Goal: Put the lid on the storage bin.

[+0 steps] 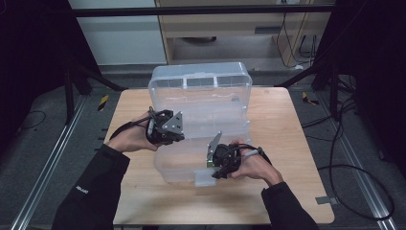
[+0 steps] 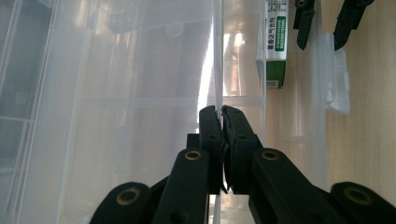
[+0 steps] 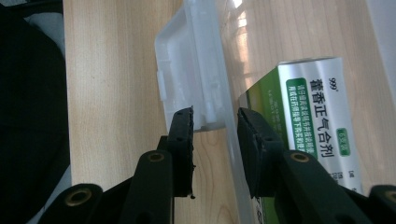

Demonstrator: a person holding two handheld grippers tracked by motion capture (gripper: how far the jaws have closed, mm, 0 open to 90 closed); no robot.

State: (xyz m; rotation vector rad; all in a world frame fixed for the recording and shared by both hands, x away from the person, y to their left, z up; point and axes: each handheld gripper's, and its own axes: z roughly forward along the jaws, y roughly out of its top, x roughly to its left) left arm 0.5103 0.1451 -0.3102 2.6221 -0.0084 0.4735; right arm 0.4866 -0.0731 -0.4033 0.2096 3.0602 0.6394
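The left claw [image 2: 221,114] was clamped on the clear storage box's [image 1: 201,103] side wall, steadying it. The right claw [image 3: 215,122] stood apart astride the front latch [image 3: 187,70]; next, I judged, squeeze it.

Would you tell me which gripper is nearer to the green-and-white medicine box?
Right. The right gripper straddles the bin wall beside the medicine box; the left gripper pinches a wall farther off.

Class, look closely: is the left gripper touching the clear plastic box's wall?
Touching. The left gripper view shows the left gripper shut on the clear plastic box's thin wall edge.
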